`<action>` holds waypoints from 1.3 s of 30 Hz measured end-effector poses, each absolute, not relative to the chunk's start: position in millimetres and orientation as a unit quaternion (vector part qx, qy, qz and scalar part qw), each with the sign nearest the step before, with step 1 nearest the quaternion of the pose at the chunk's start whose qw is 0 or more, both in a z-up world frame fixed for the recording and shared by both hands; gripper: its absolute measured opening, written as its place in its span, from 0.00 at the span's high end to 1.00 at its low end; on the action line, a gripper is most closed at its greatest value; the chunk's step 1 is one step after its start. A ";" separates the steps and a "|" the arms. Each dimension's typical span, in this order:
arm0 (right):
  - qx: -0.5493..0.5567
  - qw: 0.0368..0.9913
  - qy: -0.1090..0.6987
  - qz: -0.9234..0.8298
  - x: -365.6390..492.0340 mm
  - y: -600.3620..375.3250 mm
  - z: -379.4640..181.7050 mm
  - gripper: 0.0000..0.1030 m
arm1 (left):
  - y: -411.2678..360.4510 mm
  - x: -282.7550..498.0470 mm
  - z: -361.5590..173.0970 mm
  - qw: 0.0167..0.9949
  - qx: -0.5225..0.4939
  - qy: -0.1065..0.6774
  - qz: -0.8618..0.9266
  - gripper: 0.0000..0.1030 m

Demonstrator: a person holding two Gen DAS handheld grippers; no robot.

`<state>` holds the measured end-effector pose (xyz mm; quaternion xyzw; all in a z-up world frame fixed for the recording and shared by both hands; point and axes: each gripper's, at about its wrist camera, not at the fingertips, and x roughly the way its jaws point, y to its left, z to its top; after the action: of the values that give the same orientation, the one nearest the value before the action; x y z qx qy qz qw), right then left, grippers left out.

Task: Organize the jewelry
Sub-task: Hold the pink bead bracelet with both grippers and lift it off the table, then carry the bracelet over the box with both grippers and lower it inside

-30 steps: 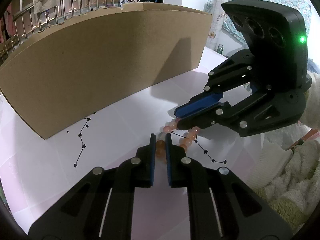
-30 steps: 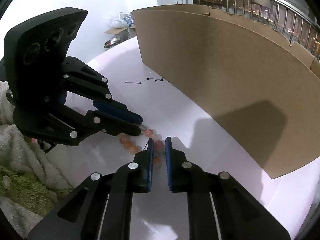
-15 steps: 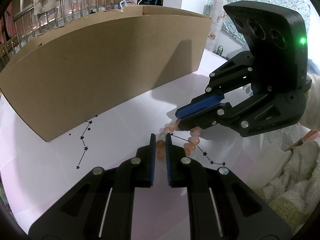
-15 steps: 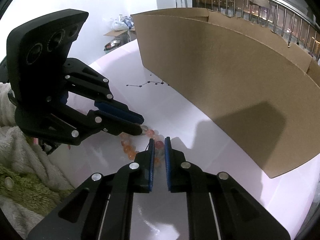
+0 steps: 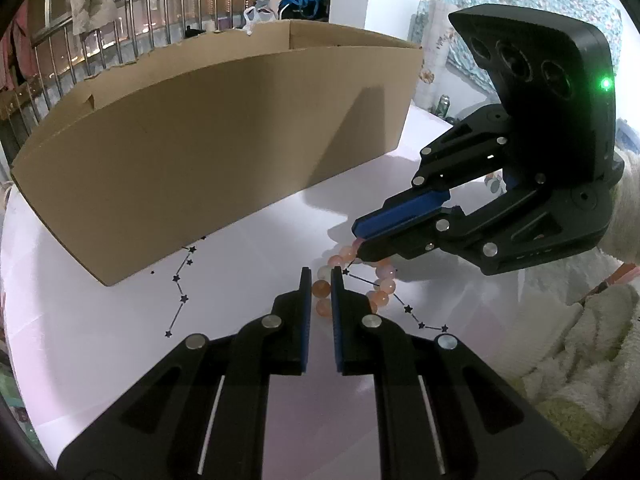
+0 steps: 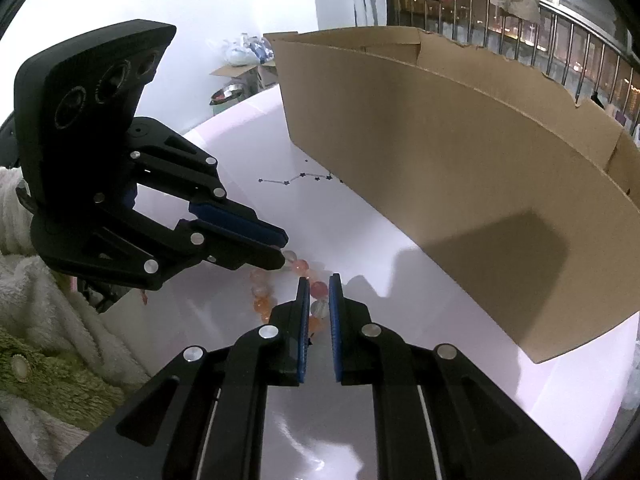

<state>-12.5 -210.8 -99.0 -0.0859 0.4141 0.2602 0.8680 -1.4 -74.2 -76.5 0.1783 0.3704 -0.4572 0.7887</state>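
A bracelet of pink and orange beads (image 5: 384, 285) lies low over the white table (image 5: 100, 340), strung between both grippers. In the left wrist view my left gripper (image 5: 321, 276) is shut on a bead of it, and the right gripper (image 5: 360, 236) comes in from the right, its blue pads closed on the bracelet's far side. In the right wrist view the right gripper (image 6: 319, 282) pinches beads of the bracelet (image 6: 262, 294), while the left gripper (image 6: 282, 249) reaches in from the left. Whether the beads touch the table I cannot tell.
A long open cardboard box (image 5: 224, 152) (image 6: 460, 168) stands just behind the bracelet. Black star-line prints (image 5: 180, 300) mark the table. A fluffy white and green sleeve (image 5: 580, 340) (image 6: 48, 300) sits at the near edge. A railing with hanging clothes (image 5: 120, 8) is beyond.
Both views have shifted slightly: the box sits lower in frame and its open top now shows. Both grips on the bracelet are unchanged.
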 end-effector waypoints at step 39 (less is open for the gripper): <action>-0.050 0.933 0.260 0.243 -18.2 -251.7 42.5 0.95 | -89.8 12.0 86.1 0.832 0.168 0.223 -0.479 0.92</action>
<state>-18.2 -251.7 42.5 -0.0497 0.2597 0.2432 0.9332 12.0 -89.8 86.1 0.1680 0.2232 -0.4789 0.8322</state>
